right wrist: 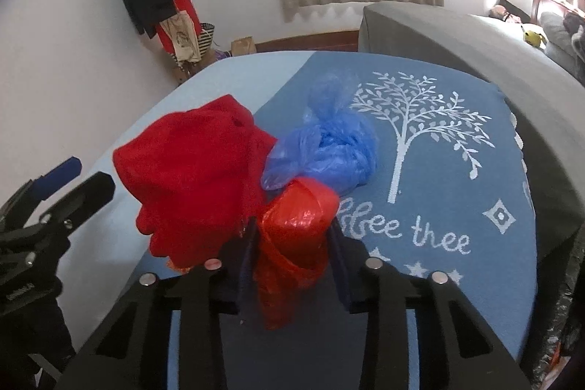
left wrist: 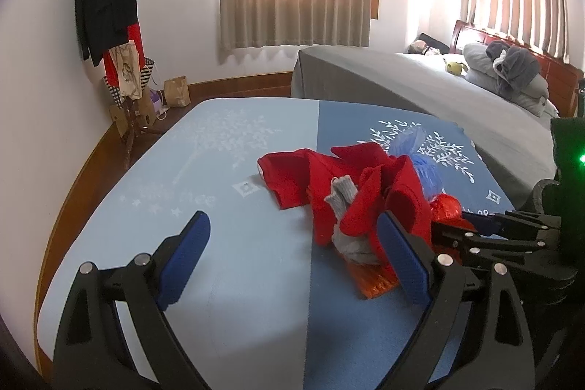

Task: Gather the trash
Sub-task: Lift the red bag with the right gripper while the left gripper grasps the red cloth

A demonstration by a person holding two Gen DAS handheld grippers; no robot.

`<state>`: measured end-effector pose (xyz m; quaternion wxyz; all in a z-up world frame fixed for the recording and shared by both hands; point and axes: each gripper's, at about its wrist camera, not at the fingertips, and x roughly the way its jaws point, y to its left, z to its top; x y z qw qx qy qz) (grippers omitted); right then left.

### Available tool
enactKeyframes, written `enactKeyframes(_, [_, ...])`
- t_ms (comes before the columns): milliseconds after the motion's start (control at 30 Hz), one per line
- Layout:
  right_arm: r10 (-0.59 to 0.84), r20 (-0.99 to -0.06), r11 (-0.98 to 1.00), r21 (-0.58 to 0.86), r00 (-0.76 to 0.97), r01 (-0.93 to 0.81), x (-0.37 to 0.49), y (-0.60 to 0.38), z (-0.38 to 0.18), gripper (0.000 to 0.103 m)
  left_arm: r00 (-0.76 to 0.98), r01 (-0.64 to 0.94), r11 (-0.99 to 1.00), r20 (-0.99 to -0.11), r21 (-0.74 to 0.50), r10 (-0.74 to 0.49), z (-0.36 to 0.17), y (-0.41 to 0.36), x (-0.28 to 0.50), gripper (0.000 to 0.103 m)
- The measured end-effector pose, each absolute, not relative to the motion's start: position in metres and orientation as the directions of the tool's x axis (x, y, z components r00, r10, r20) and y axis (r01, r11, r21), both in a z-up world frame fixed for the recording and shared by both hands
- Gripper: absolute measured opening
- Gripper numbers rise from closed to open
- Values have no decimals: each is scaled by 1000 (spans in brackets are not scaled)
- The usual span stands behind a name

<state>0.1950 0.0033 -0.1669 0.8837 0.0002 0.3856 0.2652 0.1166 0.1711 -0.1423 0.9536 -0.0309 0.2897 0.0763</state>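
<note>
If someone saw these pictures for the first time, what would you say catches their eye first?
Probably the crumpled red plastic bag, clamped between the right gripper jaws at the near edge of the blue tree-print bedspread. Just behind it sits a knotted blue plastic bag, with a heap of red clothing to their left. The left gripper hangs open, empty.

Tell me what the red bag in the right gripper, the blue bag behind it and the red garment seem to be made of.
Red bag: thin plastic film, likely; glossy, crinkled, with bright highlights.
Blue bag: thin plastic too, it seems; translucent, shiny, knotted into soft folds.
Red garment: fabric, perhaps knit or fleece; matte, fuzzy surface, no shine.
</note>
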Motion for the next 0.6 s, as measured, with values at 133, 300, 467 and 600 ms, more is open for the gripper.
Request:
enactKeyframes(133, [465, -665, 868, 212, 585, -448, 193, -12, -158, 36, 825, -153, 988, -552, -19, 118, -141, 166, 116, 86])
enactKeyframes(300, [441, -653, 882, 191, 615, -431, 187, -28, -146, 36, 837, -122, 992, -541, -32, 86, -136, 152, 115, 80])
enactKeyframes(467, [421, -645, 895, 181, 637, -408, 181, -47, -139, 36, 844, -75, 996, -536, -43, 40, -135, 134, 120, 71])
enactKeyframes(600, [406, -642, 905, 182, 650, -385, 180, -59, -135, 36, 839, -54, 998, -543, -38, 25, -139, 124, 130, 68])
